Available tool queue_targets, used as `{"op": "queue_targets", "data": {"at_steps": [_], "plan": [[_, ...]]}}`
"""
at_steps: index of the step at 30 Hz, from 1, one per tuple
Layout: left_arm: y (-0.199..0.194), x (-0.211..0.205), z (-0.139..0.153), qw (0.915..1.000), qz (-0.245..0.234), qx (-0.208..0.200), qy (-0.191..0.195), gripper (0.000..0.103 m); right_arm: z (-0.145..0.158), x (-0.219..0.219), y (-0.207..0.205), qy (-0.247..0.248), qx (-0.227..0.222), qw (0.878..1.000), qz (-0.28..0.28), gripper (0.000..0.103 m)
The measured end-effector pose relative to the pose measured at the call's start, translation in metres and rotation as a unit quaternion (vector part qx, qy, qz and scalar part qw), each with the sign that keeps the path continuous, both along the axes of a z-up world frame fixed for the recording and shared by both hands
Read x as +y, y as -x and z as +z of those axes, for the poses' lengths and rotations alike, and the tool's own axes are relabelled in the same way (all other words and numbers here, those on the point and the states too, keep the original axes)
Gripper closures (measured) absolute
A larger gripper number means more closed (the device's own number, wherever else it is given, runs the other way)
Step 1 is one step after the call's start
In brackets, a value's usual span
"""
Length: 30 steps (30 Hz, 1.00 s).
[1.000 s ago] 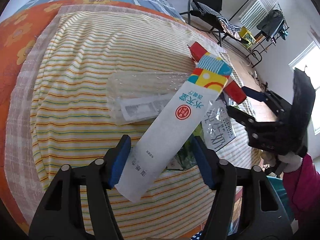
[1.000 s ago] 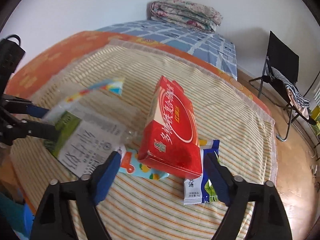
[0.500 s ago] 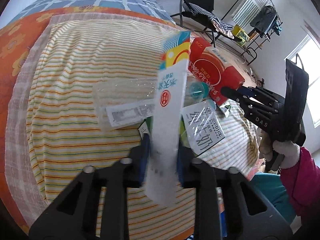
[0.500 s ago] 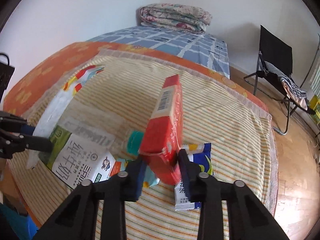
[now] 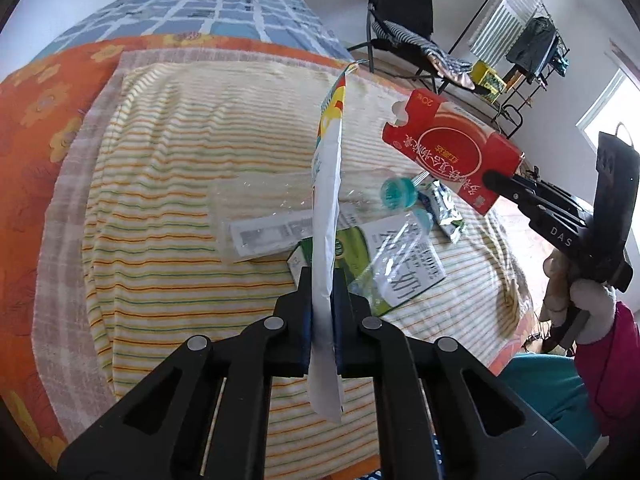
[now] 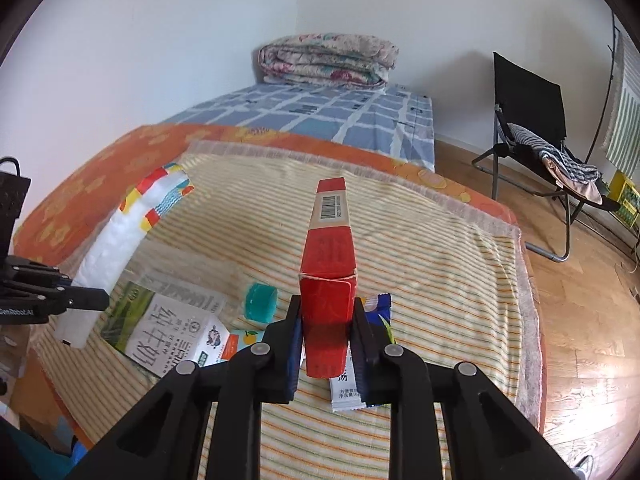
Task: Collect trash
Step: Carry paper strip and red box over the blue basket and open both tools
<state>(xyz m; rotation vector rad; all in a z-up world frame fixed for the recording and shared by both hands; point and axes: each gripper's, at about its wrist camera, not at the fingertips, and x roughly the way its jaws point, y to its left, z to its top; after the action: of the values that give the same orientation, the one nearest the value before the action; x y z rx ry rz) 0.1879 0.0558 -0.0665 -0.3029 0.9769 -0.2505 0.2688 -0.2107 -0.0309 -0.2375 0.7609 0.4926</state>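
Red box (image 6: 329, 280) clamped in right tool (image 6: 326, 332), white packet (image 5: 326, 240) in left tool (image 5: 322, 300), both lengthwise forward.

You're looking across a striped blanket (image 5: 168, 184) lying over an orange flowered cover (image 5: 44, 92), with a blue checked sheet (image 6: 320, 114) showing beyond it. A folded floral quilt (image 6: 328, 60) is sitting at the far end against the white wall (image 6: 160, 32). To the right, a black folding chair (image 6: 528, 92) is standing on the wooden floor (image 6: 580, 280), carrying a striped cloth (image 6: 560, 160). A clothes rack (image 5: 528, 40) is standing further off.
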Motion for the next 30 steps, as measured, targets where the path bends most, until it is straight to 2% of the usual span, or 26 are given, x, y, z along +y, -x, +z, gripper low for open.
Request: {"op": "queue_targets", "data": {"at_steps": [5,16,23,30], "plan": [[0.017,-0.008,0.018,0.9998,-0.006,-0.018,0.001,0.097,0.021,-0.012,0.021,-0.026,-0.001,1.0,0.009,0.083],[0.071,-0.028,0.037,0.9995,-0.02,-0.024,0.007,0.097,0.057,-0.045,0.091,-0.061,0.002,0.997,0.042,0.083],[0.114,-0.048,0.034,0.9989,-0.043,-0.018,0.001,0.097,0.051,-0.068,0.145,-0.078,0.031,0.994,0.066,0.083],[0.159,-0.065,0.017,0.9981,-0.06,0.007,0.009,0.097,0.033,-0.086,0.194,-0.092,0.064,0.99,0.091,0.083]]}}
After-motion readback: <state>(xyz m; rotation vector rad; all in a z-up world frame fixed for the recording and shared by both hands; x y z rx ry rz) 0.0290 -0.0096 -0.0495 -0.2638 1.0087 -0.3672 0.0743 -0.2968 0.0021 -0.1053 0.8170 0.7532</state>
